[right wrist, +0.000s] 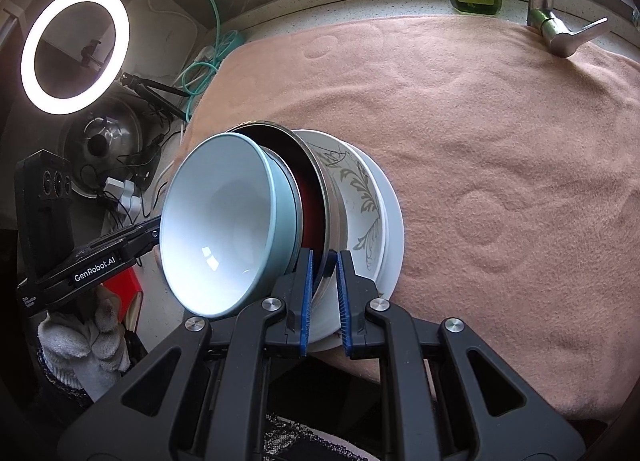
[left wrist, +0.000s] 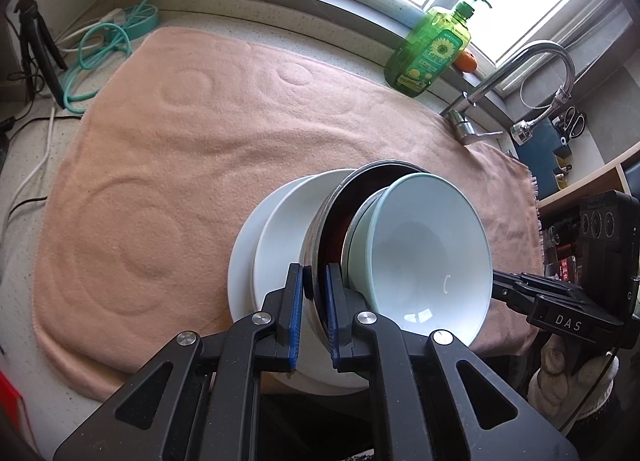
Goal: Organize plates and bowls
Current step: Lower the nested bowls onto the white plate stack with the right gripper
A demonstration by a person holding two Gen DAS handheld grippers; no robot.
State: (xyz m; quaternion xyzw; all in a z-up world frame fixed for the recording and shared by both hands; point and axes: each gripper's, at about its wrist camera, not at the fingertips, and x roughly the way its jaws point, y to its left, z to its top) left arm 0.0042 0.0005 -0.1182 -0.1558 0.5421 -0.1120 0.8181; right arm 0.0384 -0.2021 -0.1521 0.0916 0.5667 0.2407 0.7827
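Note:
A nested stack of dishes is held tilted over the pink towel point(left wrist: 168, 165). It has a pale blue bowl point(left wrist: 424, 257) on top, a steel bowl with a red inside point(left wrist: 340, 217) under it, then a white plate point(left wrist: 288, 217) and a larger white plate point(left wrist: 240, 261). My left gripper point(left wrist: 314, 317) is shut on the steel bowl's rim. My right gripper point(right wrist: 324, 301) is shut on the same steel bowl's rim point(right wrist: 332, 221) from the opposite side. In the right wrist view the pale blue bowl point(right wrist: 220, 229) faces left, and a plate with a grey leaf pattern point(right wrist: 360, 197) lies on a plain white plate point(right wrist: 394, 229).
A green dish soap bottle point(left wrist: 428, 49) and a steel tap point(left wrist: 532, 73) stand at the towel's far edge by the window. Cables point(left wrist: 96, 45) and a small tripod point(left wrist: 36, 41) lie at the left. A ring light point(right wrist: 74, 49) and a pot lid point(right wrist: 104, 137) are left of the towel.

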